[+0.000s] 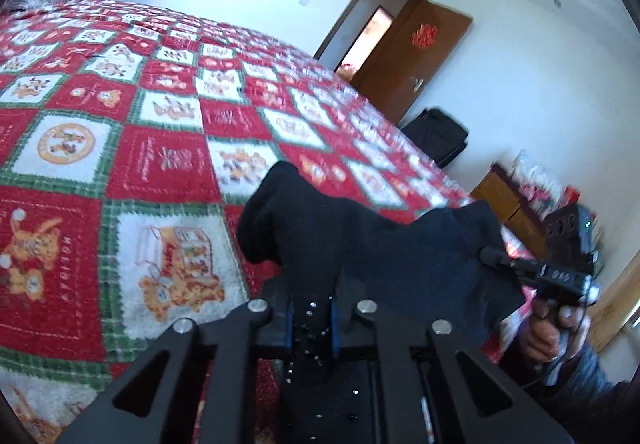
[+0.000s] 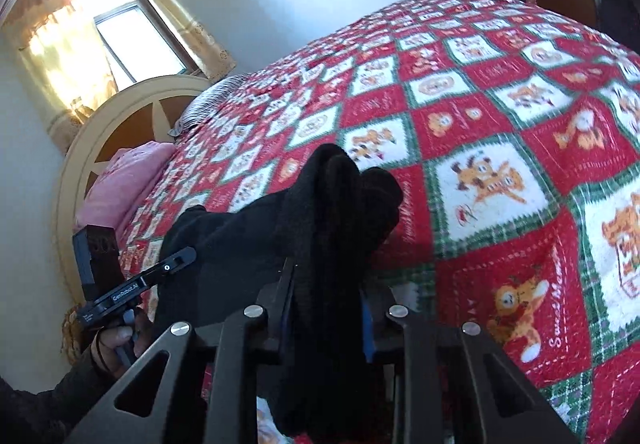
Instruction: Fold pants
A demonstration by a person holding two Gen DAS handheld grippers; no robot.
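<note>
A red-and-white checked quilt (image 1: 120,116) fills the frame's left; at lower centre the left gripper (image 1: 312,308) clamps black pants (image 1: 360,244), lifted above the bed. At right, the right gripper (image 2: 332,296) pinches the same bunched cloth.

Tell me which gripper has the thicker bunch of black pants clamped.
The right gripper: a thick wad of the pants fills it; the left gripper pinches thinner fabric.

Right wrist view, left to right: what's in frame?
Left gripper → black pants pinched in the right gripper → red checked bedspread.
</note>
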